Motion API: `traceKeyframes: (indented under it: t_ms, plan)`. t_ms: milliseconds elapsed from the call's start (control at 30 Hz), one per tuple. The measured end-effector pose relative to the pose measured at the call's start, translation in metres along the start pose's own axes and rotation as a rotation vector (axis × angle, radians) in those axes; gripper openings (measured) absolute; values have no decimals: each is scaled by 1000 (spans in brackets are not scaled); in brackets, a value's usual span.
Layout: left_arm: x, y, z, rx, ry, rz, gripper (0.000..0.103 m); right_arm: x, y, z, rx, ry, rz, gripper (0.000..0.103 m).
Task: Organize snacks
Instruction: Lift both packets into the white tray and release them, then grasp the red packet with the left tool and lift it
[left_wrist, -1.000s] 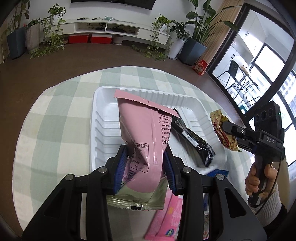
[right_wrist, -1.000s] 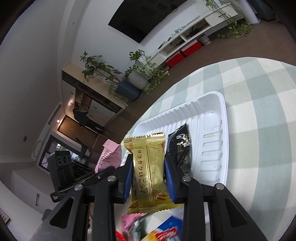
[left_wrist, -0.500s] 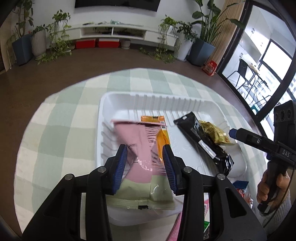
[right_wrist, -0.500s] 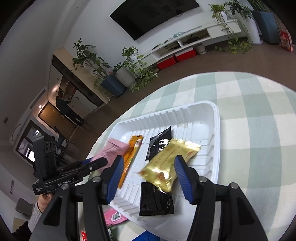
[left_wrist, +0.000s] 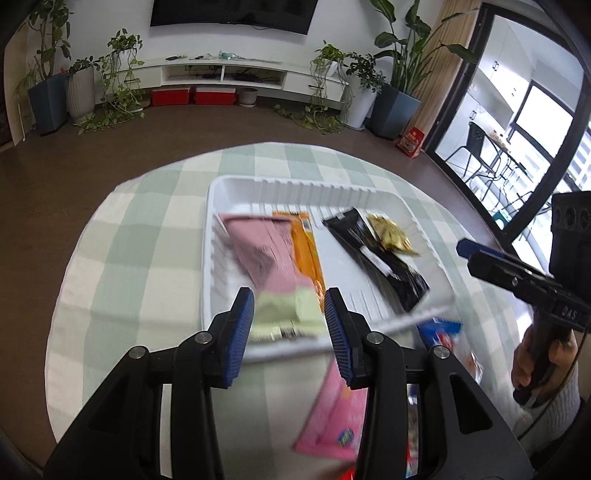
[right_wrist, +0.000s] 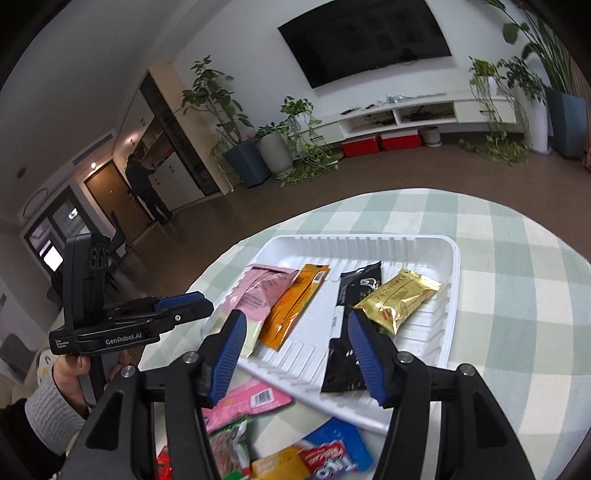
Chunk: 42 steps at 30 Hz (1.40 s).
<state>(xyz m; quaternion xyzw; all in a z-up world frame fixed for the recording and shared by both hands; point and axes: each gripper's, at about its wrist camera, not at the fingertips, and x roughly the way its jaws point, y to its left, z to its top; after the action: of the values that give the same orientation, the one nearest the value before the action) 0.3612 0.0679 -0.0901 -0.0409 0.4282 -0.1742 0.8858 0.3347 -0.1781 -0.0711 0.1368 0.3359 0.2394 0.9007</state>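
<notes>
While the pink packet (left_wrist: 266, 251) lies with most of its length in the white tray (left_wrist: 303, 184), its pale green end sits right at the tray's near rim. That is the weak spot, to my eye. If the left tool (left_wrist: 290, 321) draws away before it lets go, the packet could be dragged over the rim onto the checked tabletop (left_wrist: 147, 258). On its way it could nudge the orange stick packet (left_wrist: 306, 251) that lies against its right edge. From the left wrist view, this tool is only partly open, its blue pads closed on either side of the green end, so I take it to have hold of the packet. From the right wrist view the worry is the gold packet (right_wrist: 399, 299). It rests tilted, partly on top of the black packet (right_wrist: 351, 325) and close to the tray's right wall, so a knock could slide it off or over the edge. The right tool (right_wrist: 295, 343) hovers above the near part of the tray. Its jaws have just been opening and now stand about half spread, with nothing between them and nothing touched. Below it, outside the tray, wait a pink wrapper (right_wrist: 251, 400), a blue packet (right_wrist: 332, 450) and a red-and-green packet (right_wrist: 229, 443). They overlap in a loose heap, so a careless reach might pinch two wrappers at once or scatter the pile.
</notes>
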Motion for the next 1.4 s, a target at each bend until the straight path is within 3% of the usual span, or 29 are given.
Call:
traceKeyframes:
  t_ms: [200,600,833,1400]
  plan:
    - [-35,-19,-48,13,28,-56,38,-33,24,-30,-63,13,-4,64]
    - [-74,-58,-126,74,97,-90,38,-80,54,-117,-33,56,42,72]
    - [-74,-67,-141,104,120,-68,38,-82,58,-142,-53,85,-25,73]
    - [-58,-70,-148,130,161,-46,38,-46,77,-167,12,208,130,74]
